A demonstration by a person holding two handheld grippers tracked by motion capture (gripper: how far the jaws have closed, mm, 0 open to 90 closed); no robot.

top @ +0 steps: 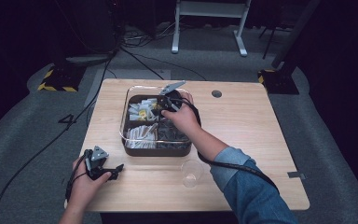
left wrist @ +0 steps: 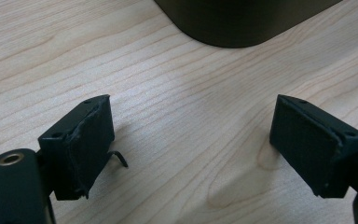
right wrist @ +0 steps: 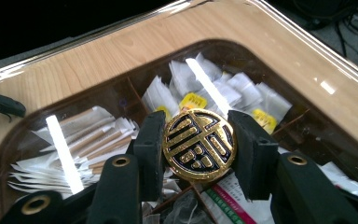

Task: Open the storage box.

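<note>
Gold-and-black round knob [right wrist: 199,144] sits clamped between right hand-held gripper [right wrist: 200,149] jaws.

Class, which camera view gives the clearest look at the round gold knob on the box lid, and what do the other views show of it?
The right gripper view: the gold knob sits close up between the right gripper jaws, its pattern sharp. The high view has it as a tiny glint beside the hand. The left gripper view faces bare table.
</note>
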